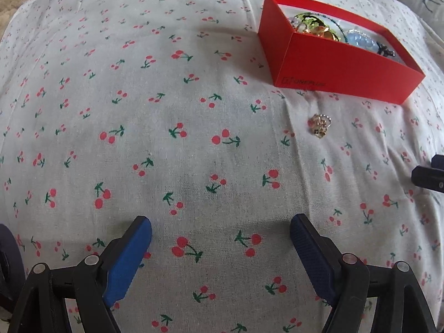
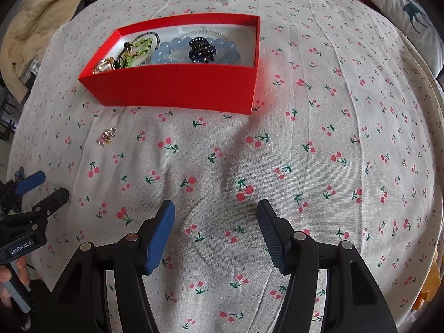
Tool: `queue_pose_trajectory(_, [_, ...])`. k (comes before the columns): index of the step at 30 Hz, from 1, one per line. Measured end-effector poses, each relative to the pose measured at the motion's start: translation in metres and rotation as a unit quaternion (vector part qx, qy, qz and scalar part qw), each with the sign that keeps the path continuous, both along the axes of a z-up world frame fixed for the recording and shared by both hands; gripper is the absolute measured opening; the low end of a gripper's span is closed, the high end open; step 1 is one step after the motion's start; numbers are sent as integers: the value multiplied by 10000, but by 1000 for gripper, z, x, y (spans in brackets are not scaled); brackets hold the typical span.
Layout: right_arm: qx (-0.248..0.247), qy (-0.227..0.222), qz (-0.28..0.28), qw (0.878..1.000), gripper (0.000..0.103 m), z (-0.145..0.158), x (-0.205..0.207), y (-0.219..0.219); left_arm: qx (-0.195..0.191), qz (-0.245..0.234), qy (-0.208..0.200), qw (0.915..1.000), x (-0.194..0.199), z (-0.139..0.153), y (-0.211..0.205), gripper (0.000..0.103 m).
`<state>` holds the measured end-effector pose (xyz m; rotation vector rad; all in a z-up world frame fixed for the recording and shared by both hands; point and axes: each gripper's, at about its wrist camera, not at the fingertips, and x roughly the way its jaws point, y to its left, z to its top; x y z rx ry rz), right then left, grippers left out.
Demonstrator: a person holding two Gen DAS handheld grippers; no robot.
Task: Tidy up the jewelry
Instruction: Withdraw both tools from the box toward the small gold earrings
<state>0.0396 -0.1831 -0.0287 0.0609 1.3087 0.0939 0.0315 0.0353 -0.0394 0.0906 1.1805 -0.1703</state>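
On a white cotton bedsheet printed with small red cherries and green stems (image 1: 194, 88), a shallow rectangular red cardboard box (image 2: 177, 88) sits open with its white lining showing. Inside it lies a heap of jewelry: a string of pale blue translucent round beads (image 2: 172, 51), a dark glossy blue-black hair claw (image 2: 202, 49) resting on top of those beads, a strand of yellow-green beads linked with dark wire (image 2: 140, 48) toward the left end, and a gold-coloured ring-like piece (image 2: 103, 66) tucked in the left corner. A thin silvery chain (image 2: 205, 32) runs along the back wall. From the left wrist view the same box shows faint printed lettering low on its long side.

Outside the box, near its front left corner but clearly apart from it, a small gold-and-silver trinket with a little ring loop (image 1: 320, 125) lies alone on the sheet; its exact kind is too small to tell. In the right wrist view it shows as a tiny glittering cluster (image 2: 106, 136).

The left gripper (image 1: 220, 238), black-armed with blue rubber pads, stands wide apart over bare sheet, with nothing between its fingers. The right gripper (image 2: 216, 222) is spread somewhat less wide, likewise empty, also above the cloth and short of the box. The trinket lies ahead and to the right of the left gripper, and to the left of the right one. A person's fingers (image 2: 16, 274) wrap the handle of the left gripper at the lower left edge of the right wrist view.

A cream quilted blanket (image 2: 36, 22) is bunched at the far left of the bed.
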Motion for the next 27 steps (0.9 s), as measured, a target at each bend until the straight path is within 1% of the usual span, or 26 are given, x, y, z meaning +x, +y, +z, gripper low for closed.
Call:
queue_pose_trajectory(2, [-38,-17,16,10000,64,-2,1,1,-10,-205,-158,9997,-1,0,-6,84])
queue_pose_trajectory(4, [-47,-40,12,10000,64,-3,3,2,-109,-379,-252,9989,-1,1,-13,80])
queue_pose_trajectory(6, [-38,-42,5,10000,65,-4,3,3,-206,-515,-320,9979,1,2,-19,69])
queue_pose_trajectory(7, [-35,-43,10,10000,65,-4,4,2,-216,-575,-355,9975,1,2,-22,65])
queue_pose_trajectory(8, [-36,-47,21,10000,65,-4,4,3,-214,-628,-388,9970,2,2,-26,58])
queue_pose_trajectory(9, [-38,-51,35,10000,65,-4,4,3,-217,-671,-418,9966,3,2,-31,54])
queue_pose_trajectory(12, [-33,-62,83,9999,65,-5,6,3,-300,-838,-455,9950,7,0,-41,51])
queue_pose_trajectory(16, [-5,-71,116,9999,66,-5,7,2,-279,-1064,-533,9925,9,-2,-52,50])
queue_pose_trajectory(19, [18,-73,119,9999,66,-4,5,-1,-309,-1135,-566,9914,13,-3,-55,49])
queue_pose_trajectory(22, [7,-74,129,9999,66,-4,5,-2,-387,-1149,-577,9909,18,-4,-56,45])
queue_pose_trajectory(27, [15,-70,125,9999,66,-5,7,-3,-395,-1177,-624,9903,24,-5,-58,36])
